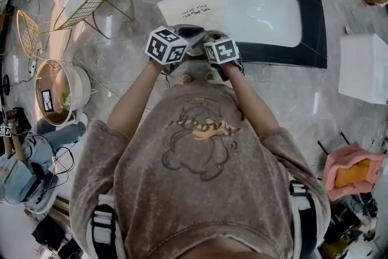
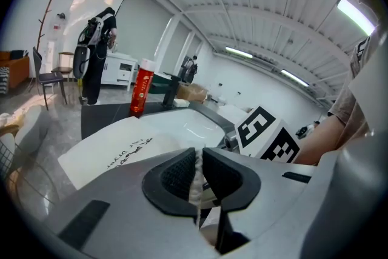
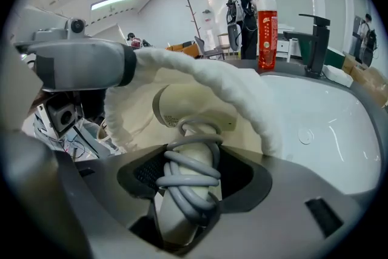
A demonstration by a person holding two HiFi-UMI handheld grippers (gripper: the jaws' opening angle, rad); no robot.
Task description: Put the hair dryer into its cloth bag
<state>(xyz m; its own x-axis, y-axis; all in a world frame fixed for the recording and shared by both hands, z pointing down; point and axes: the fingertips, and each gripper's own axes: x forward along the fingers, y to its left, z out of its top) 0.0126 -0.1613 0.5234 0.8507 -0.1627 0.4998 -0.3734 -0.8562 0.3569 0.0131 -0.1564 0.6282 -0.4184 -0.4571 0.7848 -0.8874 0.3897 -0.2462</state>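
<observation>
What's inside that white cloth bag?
The head of the hair dryer lies within the mouth of the cloth bag; its cord-wrapped handle is outside, in the right hand-held gripper. Deeper inside is covered by fabric.

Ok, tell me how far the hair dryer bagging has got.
Done: cord wound up, left gripper holds the cloth bag open by its rim. In hand: right gripper holds the hair dryer, its head at the bag's mouth. Left: push the rest in, let go.

"Hair Dryer" is printed in black on the white cloth bag (image 2: 103,154). White characters are seen on the red bottle (image 2: 140,91) but cannot be read. The small label on the hair dryer (image 3: 182,107) is illegible.
</observation>
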